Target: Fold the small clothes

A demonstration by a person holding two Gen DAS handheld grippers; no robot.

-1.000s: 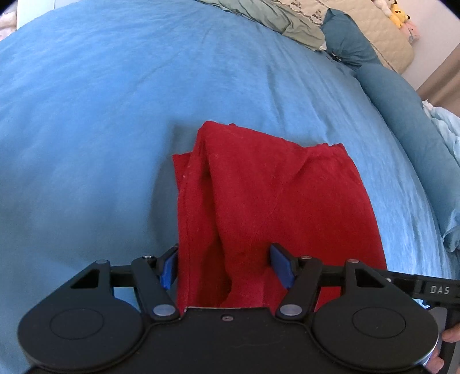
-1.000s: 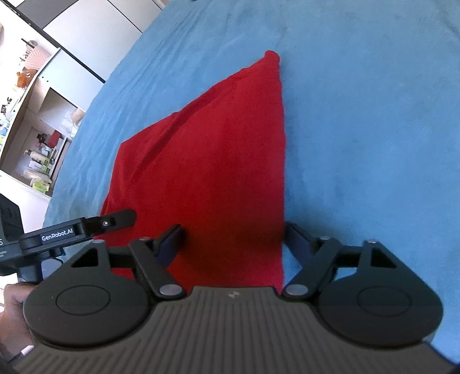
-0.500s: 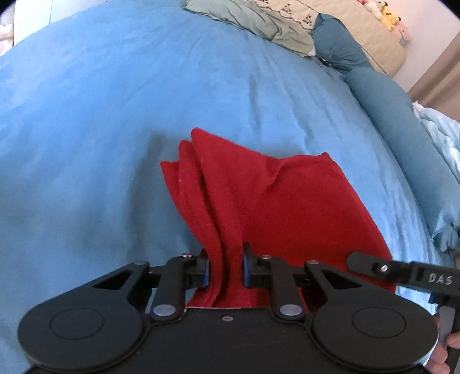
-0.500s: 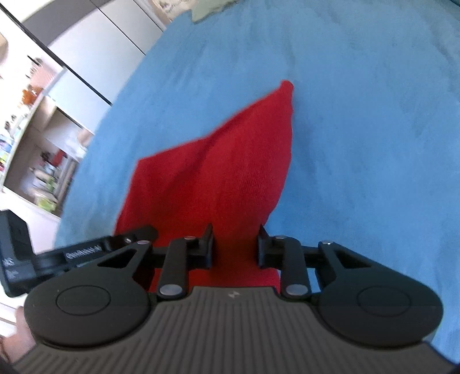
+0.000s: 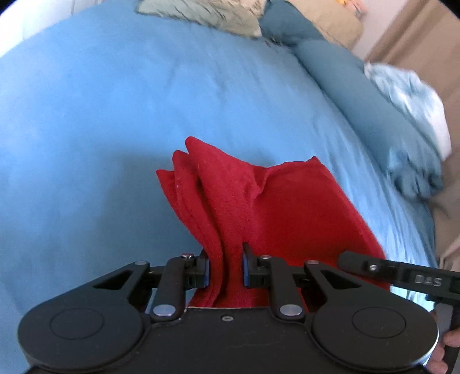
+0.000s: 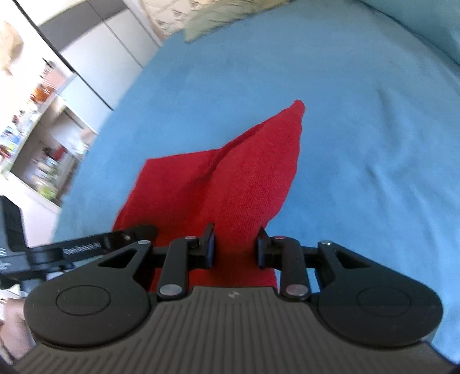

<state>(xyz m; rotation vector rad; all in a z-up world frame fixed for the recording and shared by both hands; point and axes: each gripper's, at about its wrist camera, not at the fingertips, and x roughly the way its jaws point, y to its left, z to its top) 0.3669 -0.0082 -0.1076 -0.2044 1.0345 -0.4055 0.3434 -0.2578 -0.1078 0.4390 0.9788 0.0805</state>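
Observation:
A small red garment [image 5: 287,207] lies partly folded on the blue bed cover [image 5: 115,115]. My left gripper [image 5: 224,269] is shut on its near left edge, with the cloth bunched in folds between the pads. My right gripper [image 6: 235,247] is shut on the near right edge of the same garment [image 6: 230,184], which rises from the bed toward both grippers. Its far corners still rest on the cover. The right gripper's finger [image 5: 402,276] shows at the lower right of the left wrist view.
Teal pillows [image 5: 359,95] and a light blue bundle of cloth [image 5: 411,95] lie along the right side of the bed. A grey-green blanket [image 5: 201,14] sits at the far end. White cupboards and shelves [image 6: 57,100] stand to the left.
Both grippers were open around the near edge a second ago. They closed on the cloth and have lifted it, so the garment now bunches and tents upward off the bed.

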